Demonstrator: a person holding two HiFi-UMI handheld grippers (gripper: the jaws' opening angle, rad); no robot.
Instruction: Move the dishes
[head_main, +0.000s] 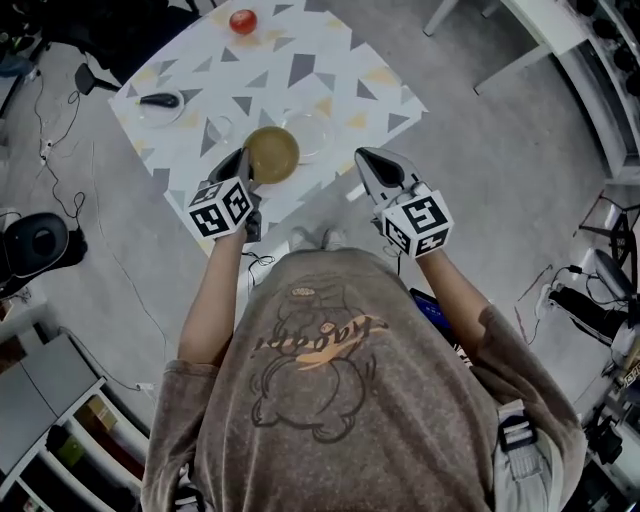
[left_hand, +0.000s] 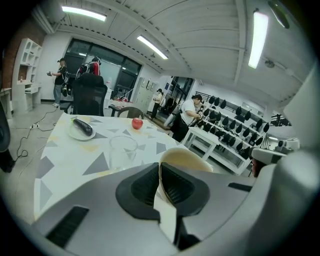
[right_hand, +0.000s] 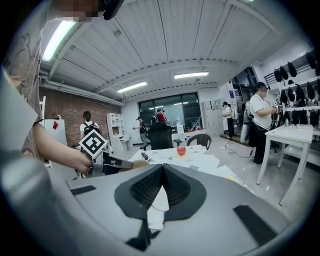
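Tan bowl (head_main: 272, 154) at the near edge of the table (head_main: 340, 60), rim pinched in left gripper's (head_main: 243, 162) jaws | right gripper (head_main: 368, 160) alongside, jaws closed on nothing | triangle-print table carries one clear bowl (head_main: 310, 133), one glass (head_main: 219, 128), one plate (head_main: 160, 116) with one eggplant (head_main: 160, 100), and one red fruit (head_main: 243, 21) | grey floor (head_main: 480, 180), white side table (head_main: 545, 22), people (left_hand: 189, 114) behind.

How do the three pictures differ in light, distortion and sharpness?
Head view: soft even light, pale colours, the table sharp, room edges bent slightly. Left gripper view: strong fisheye, dark corners, the ceiling lamp glares, the bowl close up looks soft. Right gripper view: same fisheye, curved ceiling lines, the apple small but distinct.
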